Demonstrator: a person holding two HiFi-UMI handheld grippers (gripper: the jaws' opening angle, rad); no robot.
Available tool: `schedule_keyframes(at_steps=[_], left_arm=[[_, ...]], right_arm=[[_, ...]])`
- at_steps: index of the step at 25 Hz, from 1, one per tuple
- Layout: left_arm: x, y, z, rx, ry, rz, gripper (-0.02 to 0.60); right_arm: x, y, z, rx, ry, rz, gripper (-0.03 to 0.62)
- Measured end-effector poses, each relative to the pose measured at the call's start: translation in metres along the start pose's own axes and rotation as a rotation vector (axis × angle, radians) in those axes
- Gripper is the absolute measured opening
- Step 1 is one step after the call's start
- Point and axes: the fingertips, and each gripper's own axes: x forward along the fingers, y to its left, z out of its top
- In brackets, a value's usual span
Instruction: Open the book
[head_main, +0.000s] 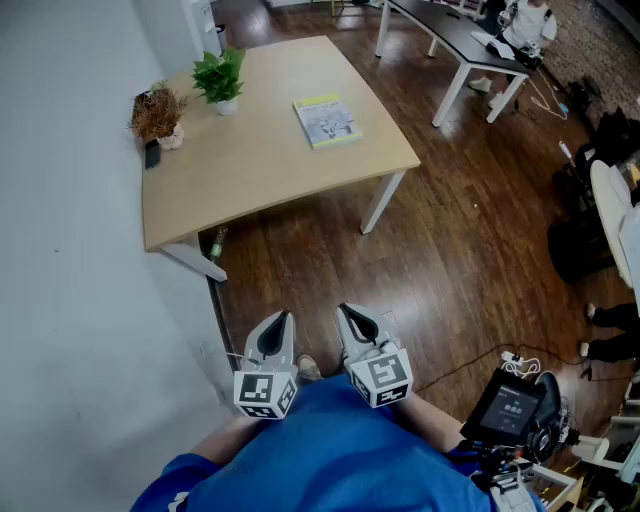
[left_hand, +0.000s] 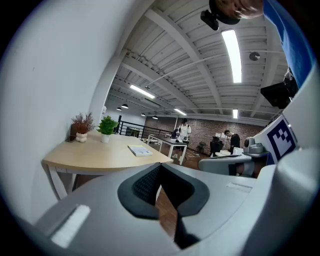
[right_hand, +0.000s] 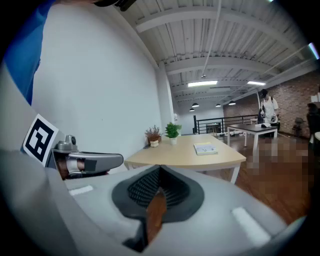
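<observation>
The book (head_main: 327, 120) lies closed on the table (head_main: 240, 165), well apart from both tools. Left tool (head_main: 281, 322) and right tool (head_main: 347, 314): jaws together, empty. Step in hand is probably the approach; the next move requires reaching the cover edge.

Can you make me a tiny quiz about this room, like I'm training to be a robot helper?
1. True or false: the book on the table lies open.
2. What stands at the table's wall end? A) a green plant and a brown plant B) a lamp C) a cup
3. Fill in: the jaws of the left gripper and the right gripper are ____, with nothing between them.
Key: 1 false, it is closed. 2 A. 3 shut.
</observation>
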Motion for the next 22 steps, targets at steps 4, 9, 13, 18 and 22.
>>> schedule_keyframes(at_steps=[4, 9, 13, 18, 22], left_arm=[[0.001, 0.003, -0.005, -0.025, 0.021, 0.004, 0.006], [0.018, 0.006, -0.003, -0.019, 0.024, -0.002, 0.006], [0.046, 0.009, 0.001, -0.009, 0.026, 0.005, 0.006], [0.096, 0.004, 0.014, 0.012, 0.039, 0.015, 0.006], [0.141, -0.005, 0.029, 0.027, 0.047, 0.021, 0.006]], right_arm=[[-0.002, 0.000, -0.004, 0.004, 0.008, -0.011, 0.003], [0.008, -0.016, 0.000, 0.010, 0.001, -0.019, 0.003], [0.026, -0.038, 0.006, 0.009, -0.008, -0.010, 0.003], [0.052, -0.085, 0.023, 0.013, -0.021, 0.001, 0.003], [0.069, -0.126, 0.040, 0.015, -0.030, 0.012, 0.003]])
